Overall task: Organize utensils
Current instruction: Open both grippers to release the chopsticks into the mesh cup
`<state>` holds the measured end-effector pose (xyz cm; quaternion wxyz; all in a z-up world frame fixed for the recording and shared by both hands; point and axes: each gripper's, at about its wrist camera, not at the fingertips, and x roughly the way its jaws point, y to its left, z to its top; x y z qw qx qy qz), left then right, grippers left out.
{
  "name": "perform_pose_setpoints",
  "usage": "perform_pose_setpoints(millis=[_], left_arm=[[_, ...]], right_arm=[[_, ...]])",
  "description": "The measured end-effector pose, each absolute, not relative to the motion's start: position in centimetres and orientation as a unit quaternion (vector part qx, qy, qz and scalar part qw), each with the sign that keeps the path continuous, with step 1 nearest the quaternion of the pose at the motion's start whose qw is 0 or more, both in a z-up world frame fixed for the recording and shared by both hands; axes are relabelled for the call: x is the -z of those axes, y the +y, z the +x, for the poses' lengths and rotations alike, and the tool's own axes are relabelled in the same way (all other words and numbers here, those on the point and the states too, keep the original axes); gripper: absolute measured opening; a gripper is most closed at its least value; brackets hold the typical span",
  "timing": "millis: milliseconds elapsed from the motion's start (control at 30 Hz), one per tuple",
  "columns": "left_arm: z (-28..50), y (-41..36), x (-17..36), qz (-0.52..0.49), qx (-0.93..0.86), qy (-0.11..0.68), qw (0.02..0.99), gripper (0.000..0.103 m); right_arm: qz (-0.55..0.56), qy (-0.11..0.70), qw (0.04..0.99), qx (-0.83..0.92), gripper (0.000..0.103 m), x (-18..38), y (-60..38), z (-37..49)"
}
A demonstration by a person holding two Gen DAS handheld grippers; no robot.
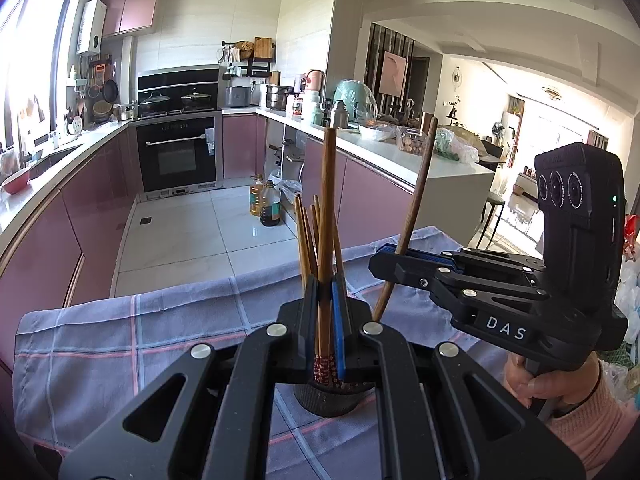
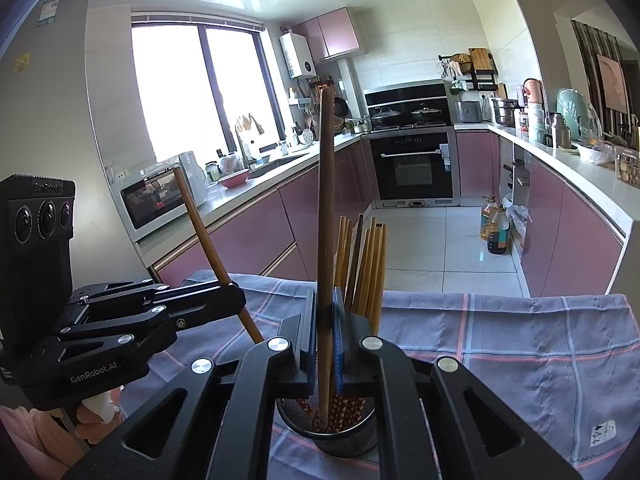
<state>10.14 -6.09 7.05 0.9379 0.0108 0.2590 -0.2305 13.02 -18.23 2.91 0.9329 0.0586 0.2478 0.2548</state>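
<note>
A pink-fronted kitchen lies behind a table draped in a blue-grey checked cloth [image 1: 120,340], on which stands one dark mesh holder [image 2: 340,440]. Each hand carries a two-finger gripper, and each gripper pinches a single chopstick.

The left gripper [image 1: 326,320] has its blue-padded fingers pressed tight on a lighter brown chopstick [image 1: 327,208]. This stick stands nearly upright, its lower end appearing to sit among the patterned tips in the holder. The right gripper [image 2: 326,336] is likewise clamped on a darker chopstick [image 2: 325,200]. In the right wrist view its long axis is near vertical and its tip looks to be inside the holder's rim; in the left wrist view the same stick leans, upper end tilted away to the right.

The holder sits directly below both pairs of fingers, so each stick's axis points almost straight into it; neither hand is clearly nearer.

Count: two held chopsticks, one holder, and a bundle of stored chopsticks [image 2: 366,264], roughly half a dozen, the exact number hidden by overlap. Release probably comes next.
</note>
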Motion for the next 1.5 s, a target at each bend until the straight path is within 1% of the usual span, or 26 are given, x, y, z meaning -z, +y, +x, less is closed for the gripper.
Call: perform_pose_setpoints(millis=[767, 1133, 1367, 1400, 1433, 1500], left_arm=[[12.7, -7.7, -5.2, 0.027, 0.219, 0.301, 0.928, 0.008], [16.0, -8.3, -3.0, 0.015, 0.222, 0.337, 0.915, 0.008], [17.1, -7.3, -1.3, 0.002, 0.224, 0.346, 0.911, 0.008], [17.0, -7.1, -1.1, -0.001, 0.224, 0.346, 0.911, 0.01], [17.0, -6.9, -1.0, -0.004, 0.224, 0.344, 0.912, 0.011], [16.3, -6.5, -0.7, -0.008, 0.219, 0.337, 0.916, 0.022]], right_arm=[[0.043, 0.286, 0.925, -0.248, 0.006, 0.0, -17.0, 14.6], [0.052, 0.308, 0.918, -0.243, 0.007, 1.1, -16.5, 16.2], [0.065, 0.315, 0.915, -0.242, 0.008, 1.7, -16.8, 16.0], [0.066, 0.315, 0.915, -0.243, 0.009, 1.7, -16.9, 15.9], [0.067, 0.315, 0.915, -0.244, 0.013, 1.7, -16.9, 15.7], [0.066, 0.312, 0.915, -0.246, 0.019, 1.6, -16.9, 15.2]])
